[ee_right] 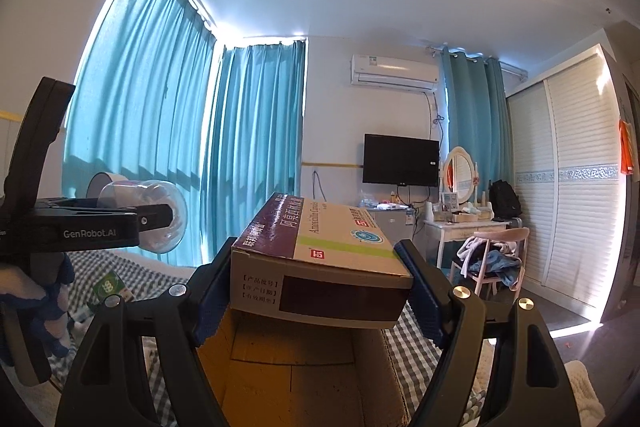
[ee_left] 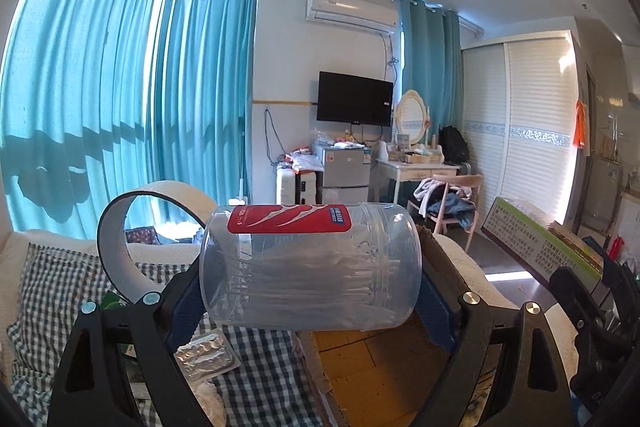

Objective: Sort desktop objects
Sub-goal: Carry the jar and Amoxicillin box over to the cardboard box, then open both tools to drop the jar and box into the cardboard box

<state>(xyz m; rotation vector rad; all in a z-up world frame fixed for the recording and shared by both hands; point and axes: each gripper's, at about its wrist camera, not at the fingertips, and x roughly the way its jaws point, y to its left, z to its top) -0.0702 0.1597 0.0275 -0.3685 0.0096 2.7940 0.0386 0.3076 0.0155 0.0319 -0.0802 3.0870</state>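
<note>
My left gripper (ee_left: 310, 283) is shut on a clear plastic jar (ee_left: 308, 267) with a red label, lying sideways between the blue pads, with cotton swabs inside. It hangs above the edge of an open cardboard box (ee_left: 380, 367). My right gripper (ee_right: 318, 291) is shut on a medicine box (ee_right: 320, 263), purple and white with green stripe, held level over the same cardboard box (ee_right: 296, 359). In the right wrist view the left gripper (ee_right: 156, 219) with the jar (ee_right: 160, 215) is at the left. In the left wrist view the medicine box (ee_left: 540, 243) shows at the right.
A checked cloth (ee_left: 260, 387) covers the surface. On it lie a foil blister pack (ee_left: 204, 355), a roll of tape (ee_left: 120, 239) and a small green packet (ee_right: 110, 287). A gloved hand (ee_right: 44, 307) holds the left gripper. A chair (ee_right: 492, 259) stands beyond.
</note>
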